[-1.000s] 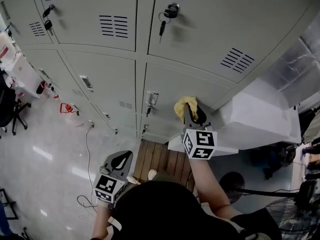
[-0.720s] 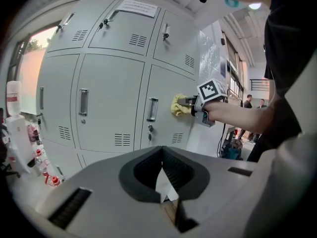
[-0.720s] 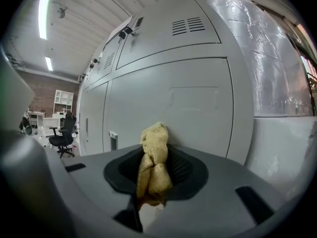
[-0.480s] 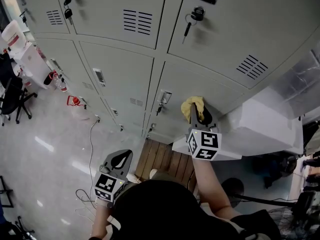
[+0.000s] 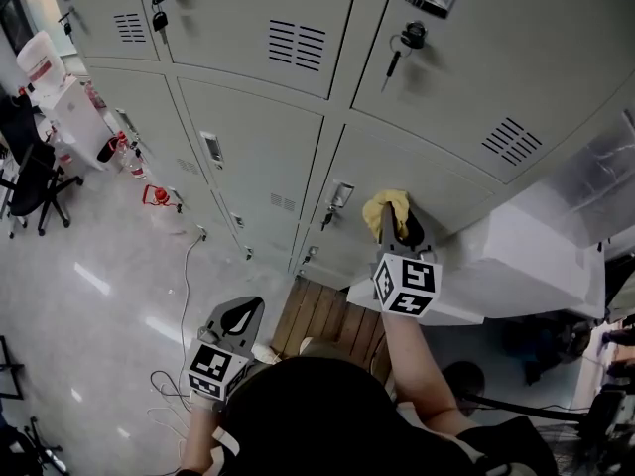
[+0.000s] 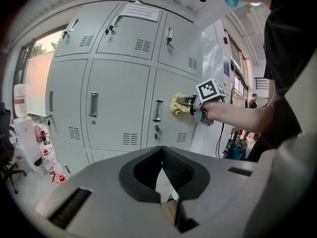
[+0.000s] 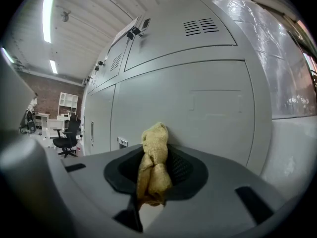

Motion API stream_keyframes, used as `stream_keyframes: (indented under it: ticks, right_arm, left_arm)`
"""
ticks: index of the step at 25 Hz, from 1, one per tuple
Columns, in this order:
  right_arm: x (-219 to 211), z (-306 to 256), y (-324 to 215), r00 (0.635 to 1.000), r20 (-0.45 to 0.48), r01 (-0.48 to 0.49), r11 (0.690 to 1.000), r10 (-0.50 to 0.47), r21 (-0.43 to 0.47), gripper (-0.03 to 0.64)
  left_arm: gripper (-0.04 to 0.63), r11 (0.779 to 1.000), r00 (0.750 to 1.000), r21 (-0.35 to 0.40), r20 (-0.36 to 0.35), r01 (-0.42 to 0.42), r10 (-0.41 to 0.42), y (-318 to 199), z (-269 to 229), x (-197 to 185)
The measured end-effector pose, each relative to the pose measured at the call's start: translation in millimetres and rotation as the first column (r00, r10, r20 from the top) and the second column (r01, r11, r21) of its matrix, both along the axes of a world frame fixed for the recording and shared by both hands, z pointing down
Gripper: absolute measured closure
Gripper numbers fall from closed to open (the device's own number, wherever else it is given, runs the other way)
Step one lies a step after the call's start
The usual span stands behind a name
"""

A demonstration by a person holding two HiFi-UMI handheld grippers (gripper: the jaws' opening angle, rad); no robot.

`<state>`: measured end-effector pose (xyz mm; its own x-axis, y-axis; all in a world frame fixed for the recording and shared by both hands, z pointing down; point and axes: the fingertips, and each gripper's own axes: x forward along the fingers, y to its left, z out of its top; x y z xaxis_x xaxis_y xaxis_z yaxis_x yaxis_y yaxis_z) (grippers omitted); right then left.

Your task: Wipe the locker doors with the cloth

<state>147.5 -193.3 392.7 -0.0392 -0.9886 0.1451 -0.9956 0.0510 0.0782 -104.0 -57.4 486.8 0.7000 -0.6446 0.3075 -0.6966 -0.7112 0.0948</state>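
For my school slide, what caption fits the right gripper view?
The right gripper holds a bunched yellow cloth up to a grey locker door.

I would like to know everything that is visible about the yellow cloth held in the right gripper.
The yellow cloth is small, with a looped pile like a towel, and it is bunched and twisted into a folded lump. The right gripper is shut on its lower part, so the bunched top sticks out beyond the jaws. That free end meets the grey locker door, apparently pressed on it, to the right of the door's handle. Nothing else touches it.
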Motion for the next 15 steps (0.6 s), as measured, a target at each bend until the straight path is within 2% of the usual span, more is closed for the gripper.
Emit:
stream_keyframes:
  ticks: [8,15]
  right_arm:
    - [-32,-9,-13,0.996,0.007,0.089,0.996,-0.089,0.015,0.512]
    - [-63,-20,-27,0.987,0.006,0.161,0.986,-0.161,0.029,0.512]
  left_arm:
    - [0.588,1.000,1.000,0.002,0.005,0.020,-0.020,5,-1,-5]
    - [0.588,0.997,0.997,-0.003,0.004,0.072,-0.071,9,0,-20]
